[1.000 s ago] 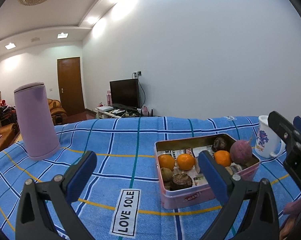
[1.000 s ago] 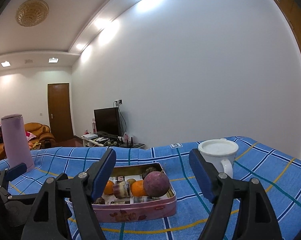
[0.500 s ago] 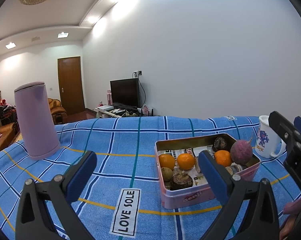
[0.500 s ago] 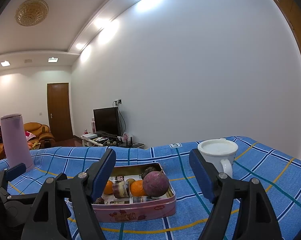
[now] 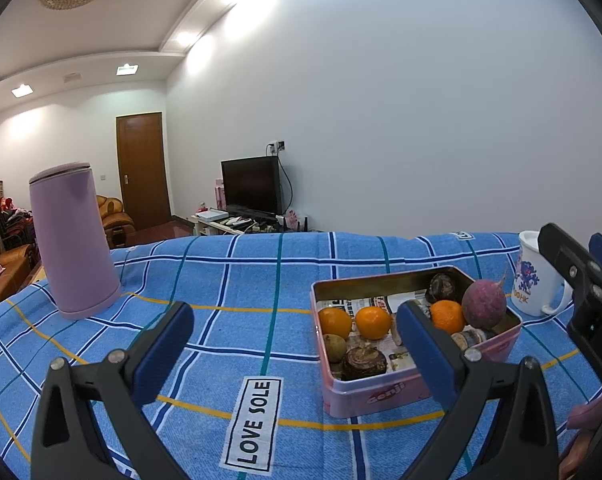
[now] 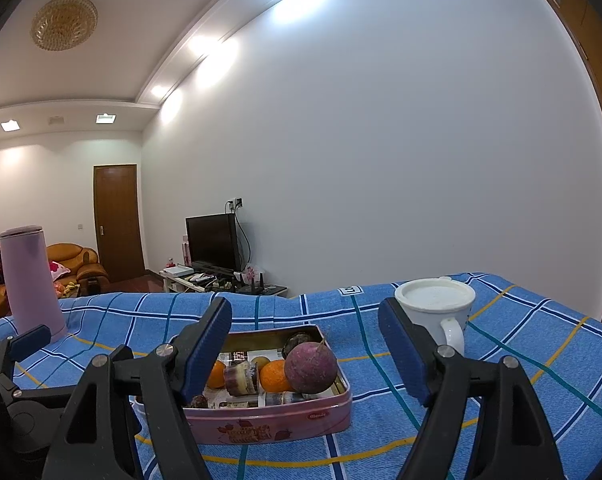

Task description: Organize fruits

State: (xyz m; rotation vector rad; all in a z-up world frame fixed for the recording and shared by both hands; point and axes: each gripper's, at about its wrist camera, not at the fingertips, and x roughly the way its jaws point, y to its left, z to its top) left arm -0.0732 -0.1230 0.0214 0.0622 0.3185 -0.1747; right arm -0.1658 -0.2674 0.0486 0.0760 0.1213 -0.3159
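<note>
- The left gripper (image 5: 293, 344) stands wide apart with nothing between its pads; it hovers over the blue checked cloth (image 5: 229, 280), near the front edge of the table.
- The right gripper (image 6: 305, 344) also stands wide and holds nothing. In the right wrist view the pink tin (image 6: 269, 424) lies just ahead, framed between its fingers.
- All fruit in view sits inside the pink tin: three oranges (image 5: 373, 322), a large purple round fruit (image 5: 483, 303) at the right end, a dark round fruit (image 5: 441, 287) at the far corner, a brownish one (image 5: 335, 347) and a dark brown one (image 5: 364, 363) at the near end.
- Small wrapped items (image 6: 241, 378) and printed paper share the tin with the fruit.
- No fruit lies loose on the cloth, so collection appears largely done. Judgement: what remains, if anything, is sorting within the tin or separating fruit from the wrapped items.
- The tin walls are low, so access from above is free, yet the contents are packed and touching.
- A white mug (image 6: 435, 312) stands to the right of the tin, near but apart, limiting sideways room there.
- To the left the cloth is bare as far as the lilac flask (image 5: 75, 240), which stands well apart.
- Beyond the tin, the cloth continues to the far table edge; nothing stands there.
</note>
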